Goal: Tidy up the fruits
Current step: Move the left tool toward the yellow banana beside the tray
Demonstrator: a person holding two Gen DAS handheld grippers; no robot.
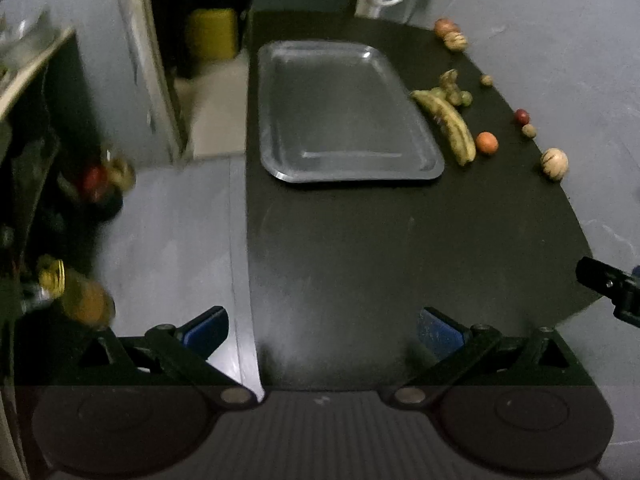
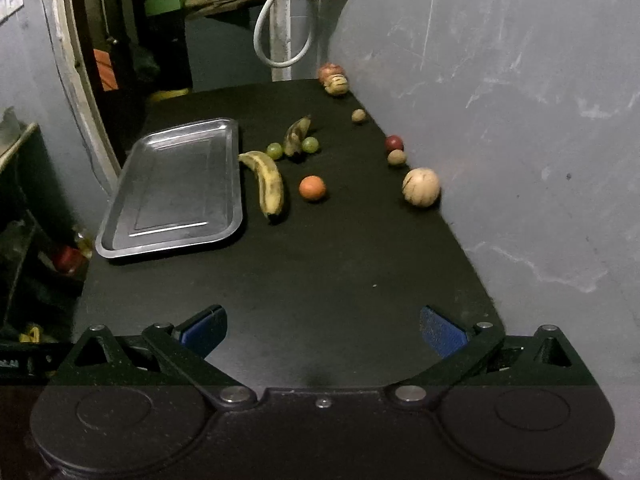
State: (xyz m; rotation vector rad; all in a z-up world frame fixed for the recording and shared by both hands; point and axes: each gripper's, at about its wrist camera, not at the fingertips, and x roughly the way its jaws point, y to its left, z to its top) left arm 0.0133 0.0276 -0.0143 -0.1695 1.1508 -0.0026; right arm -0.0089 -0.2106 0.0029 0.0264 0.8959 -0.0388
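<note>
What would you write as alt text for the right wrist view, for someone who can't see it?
An empty metal tray sits on a black table, with fruit scattered to its right: a yellow banana, an orange fruit, a pale striped melon by the wall and smaller fruit farther back. The right gripper is in the foreground, jaws open and empty.

Black table (image 2: 320, 272) carries a steel tray (image 2: 176, 184), bananas (image 2: 268, 184), round fruits (image 2: 312, 188)
</note>
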